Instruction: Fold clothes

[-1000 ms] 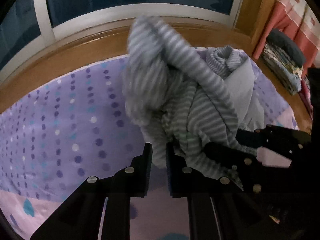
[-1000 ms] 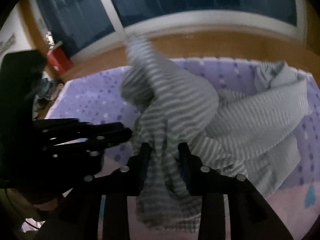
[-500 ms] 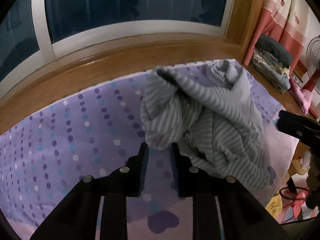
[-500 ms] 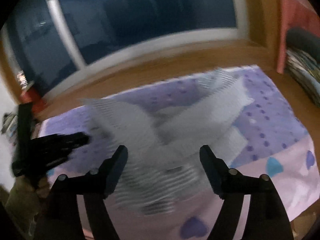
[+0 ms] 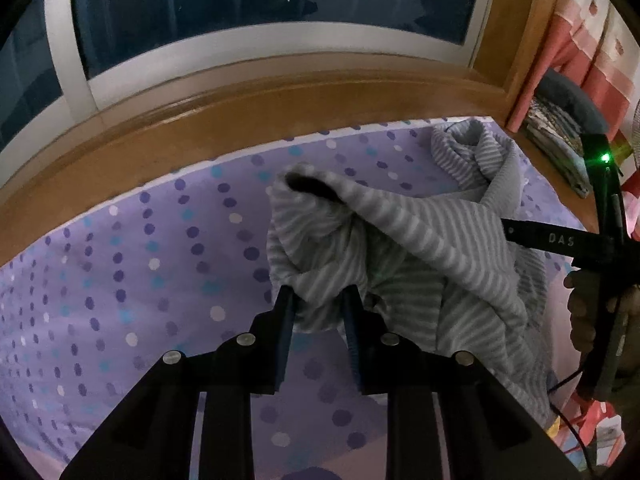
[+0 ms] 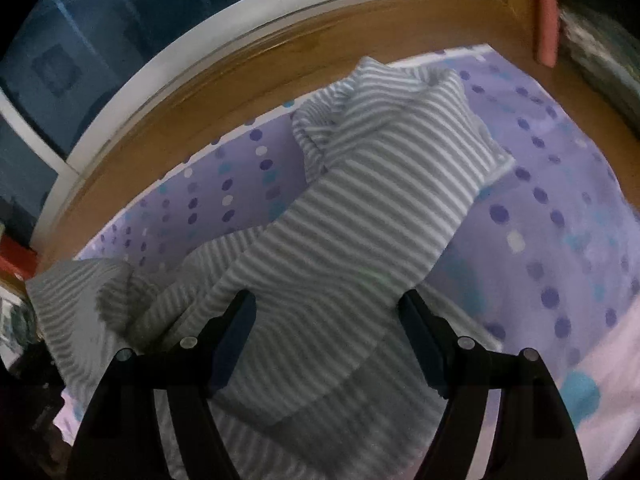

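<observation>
A grey-and-white striped garment (image 5: 420, 240) lies crumpled on the purple dotted bedsheet (image 5: 140, 280). My left gripper (image 5: 319, 308) points down at its left end. Its jaws stand a little apart, with a bulging fold of the cloth between the fingertips; I see no firm pinch. In the right wrist view the same garment (image 6: 360, 200) stretches from the near edge up toward the window ledge. My right gripper (image 6: 328, 312) hovers over it, its jaws wide and still opening, with cloth below and nothing pressed. A hand (image 5: 592, 312) holds that tool at the right edge of the left view.
A wooden window ledge (image 5: 240, 112) runs along the far side of the bed under a dark window. A stack of folded clothes (image 5: 556, 148) and a pink curtain (image 5: 592, 60) stand at the right. Bare sheet (image 6: 560, 200) lies right of the garment.
The garment, held up by both grippers a second ago, now lies on the bed. The right jaws opened wide and let it go. The left gripper moved up to a fold and parted slightly.
</observation>
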The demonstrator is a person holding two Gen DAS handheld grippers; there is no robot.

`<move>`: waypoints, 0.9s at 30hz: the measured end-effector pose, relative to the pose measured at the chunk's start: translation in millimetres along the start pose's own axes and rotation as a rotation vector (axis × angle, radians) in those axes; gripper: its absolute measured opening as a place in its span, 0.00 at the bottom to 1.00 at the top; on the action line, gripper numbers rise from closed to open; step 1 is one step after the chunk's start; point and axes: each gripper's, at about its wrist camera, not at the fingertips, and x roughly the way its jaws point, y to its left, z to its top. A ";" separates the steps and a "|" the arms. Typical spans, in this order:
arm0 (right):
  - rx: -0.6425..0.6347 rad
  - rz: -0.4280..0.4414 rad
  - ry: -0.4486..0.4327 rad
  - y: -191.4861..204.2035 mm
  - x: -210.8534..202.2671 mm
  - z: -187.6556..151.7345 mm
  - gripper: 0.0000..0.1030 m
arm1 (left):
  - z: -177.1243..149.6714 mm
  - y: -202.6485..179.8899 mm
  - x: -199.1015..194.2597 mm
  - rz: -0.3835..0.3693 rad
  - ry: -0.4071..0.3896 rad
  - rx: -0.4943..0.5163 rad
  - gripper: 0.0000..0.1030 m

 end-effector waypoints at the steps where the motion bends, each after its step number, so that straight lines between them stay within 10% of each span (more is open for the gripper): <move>1: -0.027 -0.009 -0.005 3.2 2.8 0.2 0.78 | 0.2 -1.7 3.9 0.002 0.006 0.002 0.23; 3: -0.089 -0.044 -0.027 13.4 7.5 -0.3 0.77 | -0.4 -7.6 10.4 0.013 0.017 0.021 0.23; 8: -0.104 -0.062 -0.088 14.7 5.7 -1.7 0.16 | -3.7 -17.3 4.9 0.042 -0.031 0.037 0.18; 16: -0.173 0.210 -0.160 43.5 -57.9 -4.7 0.11 | -12.5 11.0 -46.1 -0.016 -0.137 -0.025 0.12; 27: -0.376 0.594 -0.081 197.6 -90.6 -62.9 0.10 | -68.4 71.8 -101.5 0.010 -0.153 -0.060 0.12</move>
